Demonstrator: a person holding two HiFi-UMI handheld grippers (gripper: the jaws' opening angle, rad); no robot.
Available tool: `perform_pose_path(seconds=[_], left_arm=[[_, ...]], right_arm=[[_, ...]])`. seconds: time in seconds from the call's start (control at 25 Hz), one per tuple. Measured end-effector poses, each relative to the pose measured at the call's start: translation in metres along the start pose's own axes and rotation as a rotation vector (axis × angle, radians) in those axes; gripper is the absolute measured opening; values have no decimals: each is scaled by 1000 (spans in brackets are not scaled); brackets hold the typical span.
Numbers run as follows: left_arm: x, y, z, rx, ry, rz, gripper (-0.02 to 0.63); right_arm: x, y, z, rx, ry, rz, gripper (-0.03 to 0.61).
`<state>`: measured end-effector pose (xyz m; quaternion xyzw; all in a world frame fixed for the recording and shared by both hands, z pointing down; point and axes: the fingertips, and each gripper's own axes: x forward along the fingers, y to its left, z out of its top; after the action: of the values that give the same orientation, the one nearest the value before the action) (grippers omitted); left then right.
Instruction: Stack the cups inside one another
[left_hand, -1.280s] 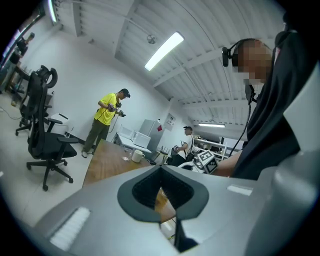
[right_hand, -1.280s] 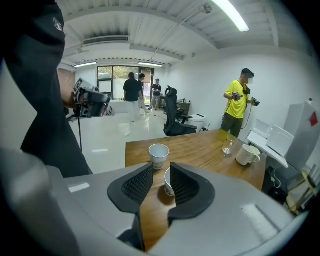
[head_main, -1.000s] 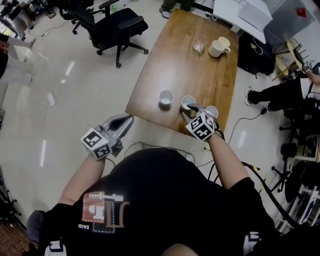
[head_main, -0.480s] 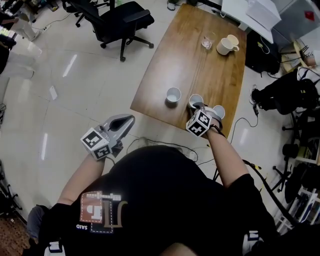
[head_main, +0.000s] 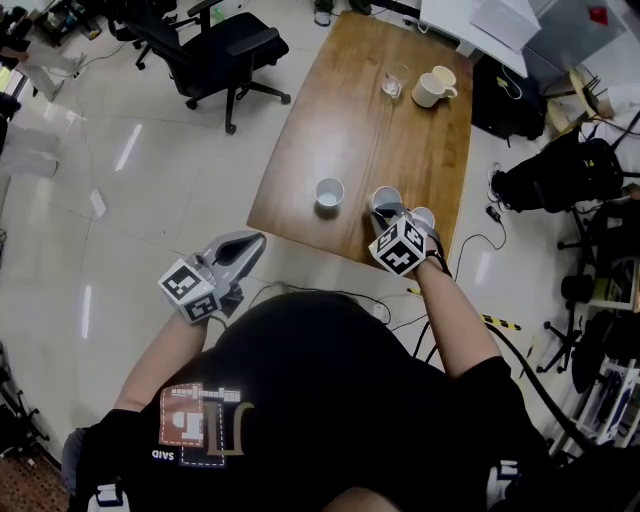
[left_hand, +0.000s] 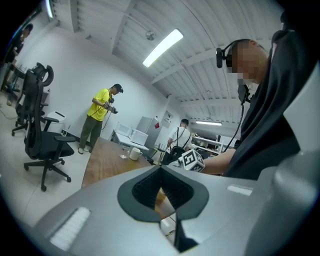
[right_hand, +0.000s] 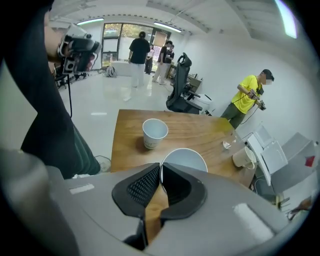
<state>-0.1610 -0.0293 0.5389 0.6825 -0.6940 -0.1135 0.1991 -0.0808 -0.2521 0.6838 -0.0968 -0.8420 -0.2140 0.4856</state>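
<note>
Rim of the middle cup (right_hand: 184, 159) sits between the closing right tongs (right_hand: 160, 165); left tongs (left_hand: 160, 168) closed, empty.

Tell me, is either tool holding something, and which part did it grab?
The right tool is closing its jaws on the middle paper cup, pinching the near side of its rim. The left tool is shut and holds nothing.

The left gripper (head_main: 254, 241) is held level, jaws together; the right gripper (head_main: 386, 213) angles steeply down, jaws closing on a cup (right_hand: 184, 158) by its rim.
</note>
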Motion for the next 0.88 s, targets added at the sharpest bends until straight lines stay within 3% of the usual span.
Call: perform_pose_path(seconds=[0.2,0.4,0.64,0.88], left_arm=[[24,-13,4,10,2,-56,2],[51,-27,5,20,6,-110,2],[69,-39,4,22,15,-141,2],[71,-42,1,28,26,-136,2]], right_arm=[[-61,-33,-1,81,-56,-38,32],[-95,-59,-44,115,-2,-85,32],[-94,-56,-91,149,79,-60,32],[-70,-46,-105,159,109,-24,33]])
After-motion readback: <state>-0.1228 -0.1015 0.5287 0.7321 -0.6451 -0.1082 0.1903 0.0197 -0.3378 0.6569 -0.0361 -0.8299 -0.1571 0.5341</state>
